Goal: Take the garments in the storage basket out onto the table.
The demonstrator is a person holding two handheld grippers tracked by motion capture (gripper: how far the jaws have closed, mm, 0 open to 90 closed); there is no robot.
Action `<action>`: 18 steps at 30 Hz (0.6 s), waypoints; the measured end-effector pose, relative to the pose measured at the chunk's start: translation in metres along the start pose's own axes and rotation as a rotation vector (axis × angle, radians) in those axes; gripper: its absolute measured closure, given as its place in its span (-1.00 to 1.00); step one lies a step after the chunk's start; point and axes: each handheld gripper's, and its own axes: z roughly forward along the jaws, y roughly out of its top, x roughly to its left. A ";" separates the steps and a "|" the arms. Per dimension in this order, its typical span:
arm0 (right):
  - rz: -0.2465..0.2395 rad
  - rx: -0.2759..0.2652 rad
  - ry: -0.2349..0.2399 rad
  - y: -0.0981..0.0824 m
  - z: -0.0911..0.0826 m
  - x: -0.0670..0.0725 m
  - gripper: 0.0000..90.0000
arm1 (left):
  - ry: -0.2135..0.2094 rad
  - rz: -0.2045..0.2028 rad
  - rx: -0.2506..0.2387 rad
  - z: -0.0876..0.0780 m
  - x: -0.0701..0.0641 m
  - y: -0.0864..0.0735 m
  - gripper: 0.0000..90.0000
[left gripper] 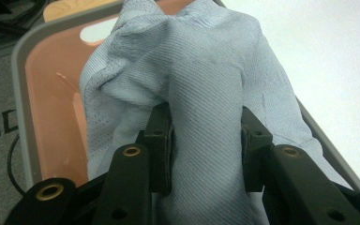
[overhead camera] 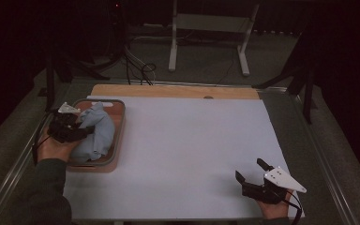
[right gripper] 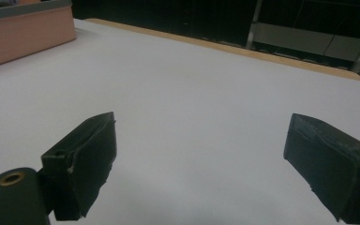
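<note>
At the table's left edge: a pale blue cloth [overhead camera: 93, 133] lies bunched in a brown tray [overhead camera: 118, 140] with a grey rim.
Left gripper [overhead camera: 82, 132]: fingers [left gripper: 161, 140] clamped on a fold of the cloth, seen close in the left gripper view.
Right gripper [overhead camera: 249, 174]: fingers [right gripper: 86, 159] wide apart, holding nothing, low over the white sheet [overhead camera: 187, 150] near the right front corner, well apart from the tray.

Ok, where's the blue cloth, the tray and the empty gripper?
blue cloth [left gripper: 206, 93], left gripper view, bunched fold between the jaws.
tray [overhead camera: 120, 123], high view, right rim.
right hand-held gripper [right gripper: 199, 154], right gripper view, gap between open fingertips.
</note>
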 end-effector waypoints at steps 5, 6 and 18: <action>0.001 -0.001 -0.001 0.000 0.000 0.000 -0.78 | 0.003 0.000 -0.021 -0.005 0.000 0.003 0.44; 0.001 -0.001 -0.002 0.000 0.000 0.000 -0.78 | 0.001 0.000 -0.025 -0.006 -0.001 0.004 0.44; 0.004 -0.002 -0.002 0.000 -0.001 0.000 -0.78 | 0.000 0.005 -0.088 -0.015 -0.003 0.008 0.44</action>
